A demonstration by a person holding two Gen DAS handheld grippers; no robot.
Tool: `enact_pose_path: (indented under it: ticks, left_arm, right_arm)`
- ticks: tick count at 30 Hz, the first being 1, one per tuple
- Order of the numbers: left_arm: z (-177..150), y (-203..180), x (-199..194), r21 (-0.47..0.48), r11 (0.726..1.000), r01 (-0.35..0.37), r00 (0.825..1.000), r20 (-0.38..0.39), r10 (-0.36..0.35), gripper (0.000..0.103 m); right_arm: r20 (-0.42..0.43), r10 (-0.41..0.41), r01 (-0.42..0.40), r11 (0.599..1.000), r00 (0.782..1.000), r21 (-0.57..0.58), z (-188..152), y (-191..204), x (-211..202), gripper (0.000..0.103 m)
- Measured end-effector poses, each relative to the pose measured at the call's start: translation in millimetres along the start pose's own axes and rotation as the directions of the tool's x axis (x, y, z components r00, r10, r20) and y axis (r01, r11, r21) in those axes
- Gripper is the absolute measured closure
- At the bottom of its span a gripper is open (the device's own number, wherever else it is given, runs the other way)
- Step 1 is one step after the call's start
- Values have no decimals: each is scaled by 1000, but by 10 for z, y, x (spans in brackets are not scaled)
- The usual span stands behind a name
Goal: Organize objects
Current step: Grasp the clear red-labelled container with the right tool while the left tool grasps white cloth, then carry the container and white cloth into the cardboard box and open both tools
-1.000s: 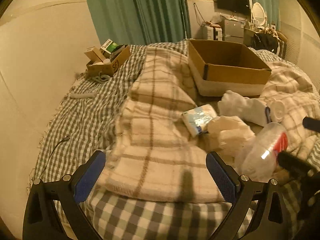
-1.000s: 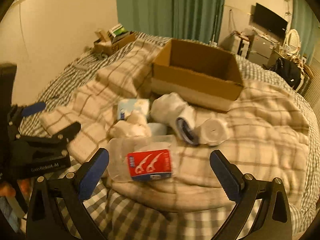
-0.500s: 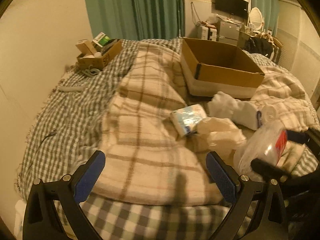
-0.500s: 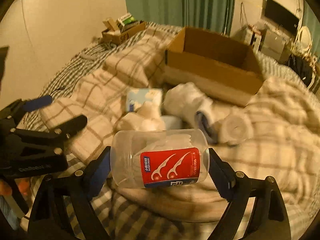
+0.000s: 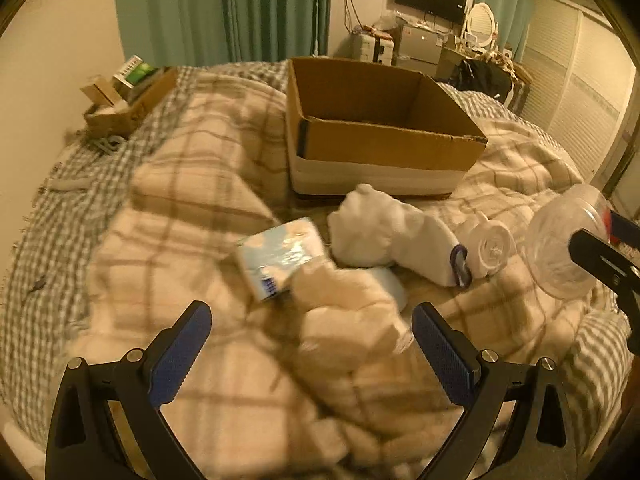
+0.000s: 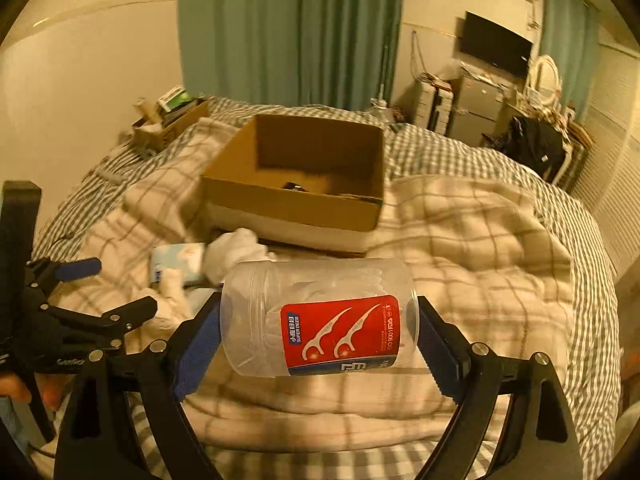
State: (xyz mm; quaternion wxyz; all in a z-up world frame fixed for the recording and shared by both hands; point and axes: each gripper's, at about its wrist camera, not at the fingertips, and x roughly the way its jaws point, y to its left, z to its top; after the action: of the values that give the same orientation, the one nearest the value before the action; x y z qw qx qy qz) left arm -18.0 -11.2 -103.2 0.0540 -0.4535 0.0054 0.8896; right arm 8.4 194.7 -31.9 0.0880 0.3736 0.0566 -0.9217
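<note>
floss jar (image 6: pixel 320 318), clear with a red label, lies sideways between the right gripper (image 6: pixel 318 336) pads, pinched end to end and held above the plaid blanket (image 6: pixel 480 240). its jaws have just been closing onto the jar. left gripper (image 5: pixel 311 344) hangs with fingers spread wide over a cream cloth (image 5: pixel 348 312), gripping nothing. just beyond lie a blue tissue pack (image 5: pixel 280 258), a white sock bundle (image 5: pixel 384 236) and a small white roll (image 5: pixel 490 248). open cardboard box (image 5: pixel 384 136) sits behind them on the bed.
</note>
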Motion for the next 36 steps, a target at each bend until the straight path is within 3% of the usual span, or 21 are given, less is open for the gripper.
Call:
enact_pose_path:
  ticks: [2,4,6,8,12,20,29,36]
  left_arm:
    - [7,-42,92,7,1000,11,1000,-22,-11,4]
    - [-18,-72,200,12,1000,12,998,-59,-12,17]
    - [-58,-88,265,14,999,30,996,-90,-29,47]
    - [-90,-115,268,25,998,65,993,-105,-62,65]
    - [-97,-159,123,40,997,67,996,-62,-65,79]
    - [117,-192,-334,66,996,63,997,41,-66,80]
    - [1057,-311,-838,116,989,88,968,224,-112,80]
    - [1723,-377,-728,147,988,56,957,272,-95,80]
  right_arm:
    - [-4,1,-1,1000,1000,13,-7,-57,24,13]
    - [-7,5,-5,1000,1000,22,-18,-102,38,13]
    - [-9,7,-7,1000,1000,24,-26,-117,53,13]
    - [-13,9,-9,1000,1000,25,-40,-118,53,13]
    - [-2,3,-3,1000,1000,16,-29,-95,-7,13]
    - [77,4,-3,1000,997,-3,178,-37,-355,13]
    - [255,37,-19,997,966,-72,999,-13,-819,13]
    - [315,39,-5,994,948,-108,1675,-34,-555,13]
